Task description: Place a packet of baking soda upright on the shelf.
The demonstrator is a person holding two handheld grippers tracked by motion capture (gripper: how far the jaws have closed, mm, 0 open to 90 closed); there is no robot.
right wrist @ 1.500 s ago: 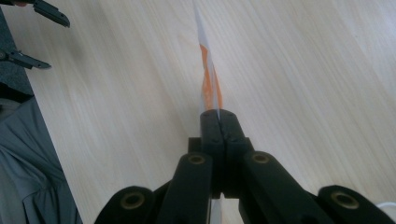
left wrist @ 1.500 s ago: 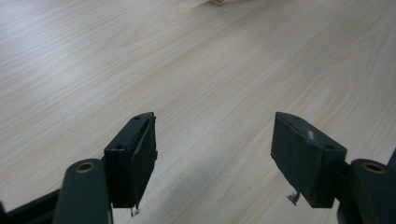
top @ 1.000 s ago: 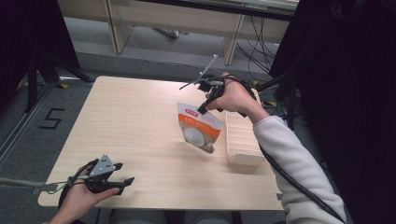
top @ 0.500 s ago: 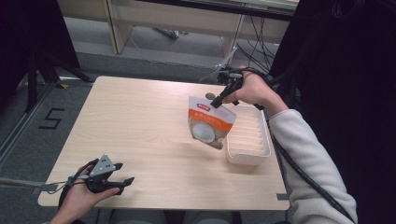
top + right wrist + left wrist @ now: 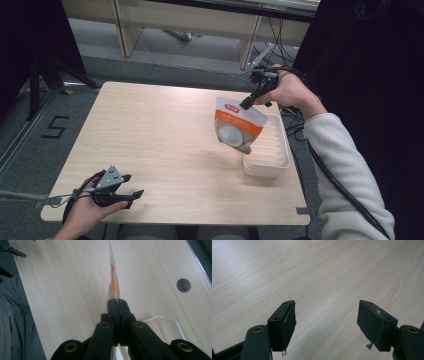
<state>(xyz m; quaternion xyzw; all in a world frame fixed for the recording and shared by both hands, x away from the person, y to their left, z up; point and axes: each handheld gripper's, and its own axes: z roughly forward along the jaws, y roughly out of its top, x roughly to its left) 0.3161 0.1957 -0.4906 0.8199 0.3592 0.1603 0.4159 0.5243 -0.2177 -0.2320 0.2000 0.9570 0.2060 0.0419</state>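
Orange-and-white pouch point(image 5: 236, 128), label print apparently round.

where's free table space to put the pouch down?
Bare wood runs from the table's left edge to the pouch, and along the near edge between the left hand-held gripper and the tray. Crowded at the far right, where the right hand-held gripper holds the pouch by the tray.
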